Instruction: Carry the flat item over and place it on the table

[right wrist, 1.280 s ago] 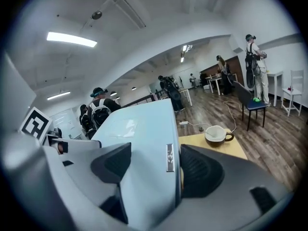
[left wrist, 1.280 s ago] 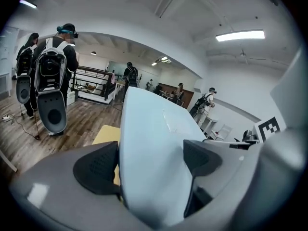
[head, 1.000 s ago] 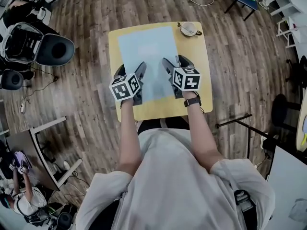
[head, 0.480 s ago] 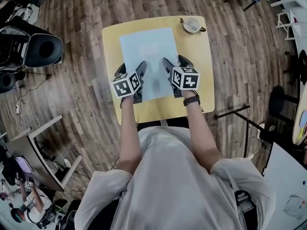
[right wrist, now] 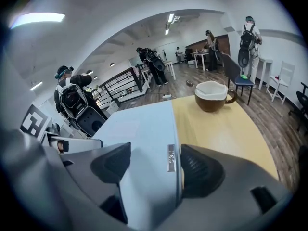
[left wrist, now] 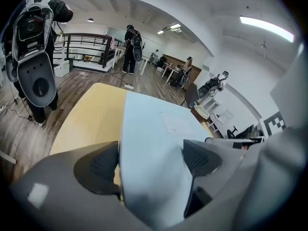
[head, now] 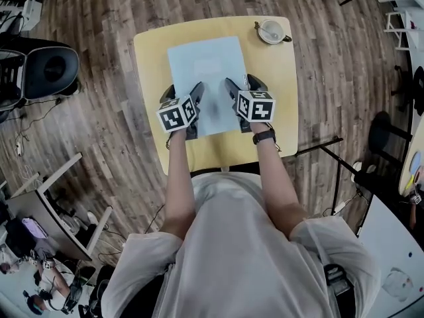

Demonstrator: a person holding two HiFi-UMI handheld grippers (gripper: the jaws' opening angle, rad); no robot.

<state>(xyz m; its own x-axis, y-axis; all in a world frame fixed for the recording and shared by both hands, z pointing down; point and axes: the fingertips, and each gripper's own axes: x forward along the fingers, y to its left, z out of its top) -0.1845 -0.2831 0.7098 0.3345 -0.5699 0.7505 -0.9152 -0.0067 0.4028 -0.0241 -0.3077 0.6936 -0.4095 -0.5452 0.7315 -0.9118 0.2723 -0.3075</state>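
A pale blue flat sheet [head: 205, 71] hovers level over the yellow table [head: 149, 71], near its middle. My left gripper [head: 182, 93] grips the sheet's near left edge, and my right gripper [head: 242, 85] grips its near right edge. In the left gripper view the sheet [left wrist: 154, 138] fills the gap between the two pads. In the right gripper view the sheet [right wrist: 144, 134] does the same, and a small label on its edge lies against the right pad. How high the sheet is above the tabletop cannot be made out.
A cup on a saucer [head: 271, 32] stands at the table's far right corner, also in the right gripper view [right wrist: 211, 96]. A black chair [head: 50, 65] is left of the table. A desk [head: 46, 204] is at lower left. People stand far off in the room.
The table has grown and shifted in the head view while sheet and grippers kept their place. The sheet now lies farther from the table's far edge. Both grips are unchanged.
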